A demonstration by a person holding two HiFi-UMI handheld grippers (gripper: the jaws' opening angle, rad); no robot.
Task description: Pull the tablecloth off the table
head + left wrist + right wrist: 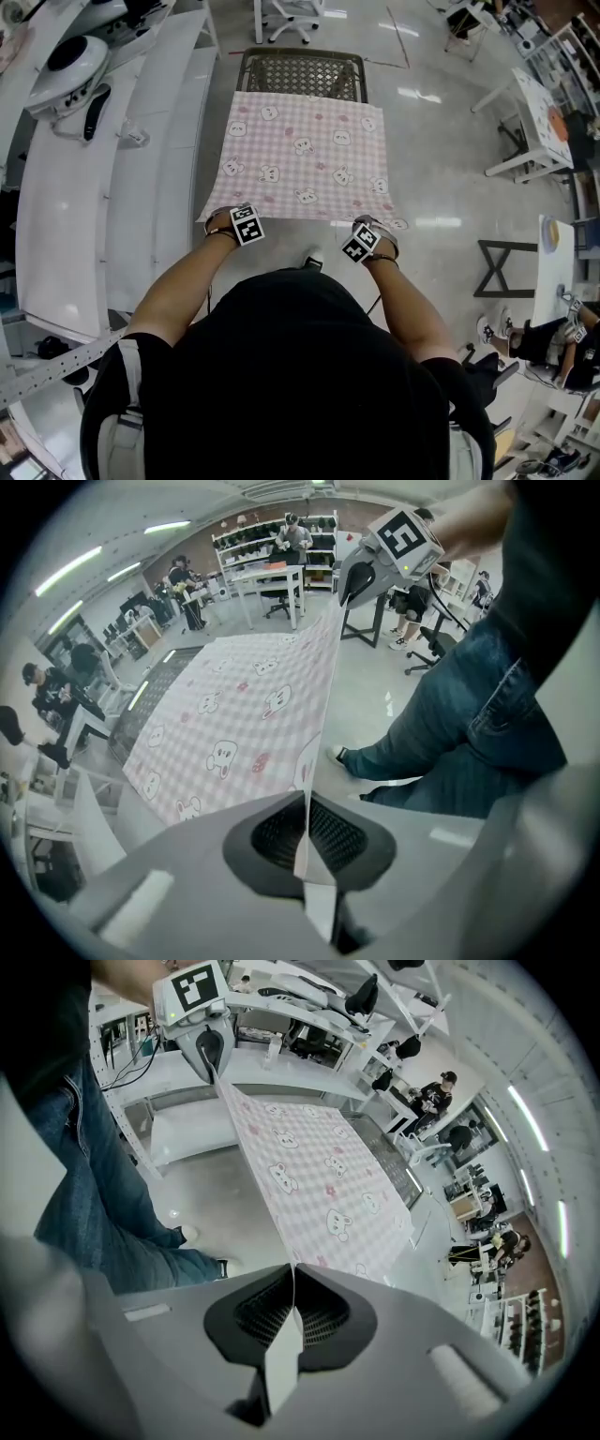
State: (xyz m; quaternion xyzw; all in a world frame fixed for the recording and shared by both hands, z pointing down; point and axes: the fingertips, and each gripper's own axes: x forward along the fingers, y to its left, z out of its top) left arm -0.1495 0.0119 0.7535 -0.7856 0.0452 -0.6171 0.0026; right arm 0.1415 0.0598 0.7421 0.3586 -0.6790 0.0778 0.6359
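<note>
Pink-and-white checked fabric, printed with small bears and rabbits, is making up the tablecloth [305,155], which is stretching flat and taut from the mesh-topped table [300,67] toward the person. Its far edge is lying short of the table's far end, leaving a strip of bare mesh showing, while its near edge is hanging in the air past the table's near side. The left gripper [225,221] is clamping the near left corner, its ribbed pads [277,836] pressing together on a thin edge of cloth. The right gripper [377,229] is pinching the near right corner the same way. Judging by this, the pull is under way but unfinished: much of the cloth is probably resting over the table top, and both corners are needing to travel further from the table, evenly, until the far edge is sliding clear. White benches [84,206] are running along the table's left side, and an office chair [291,19] is standing beyond it
</note>
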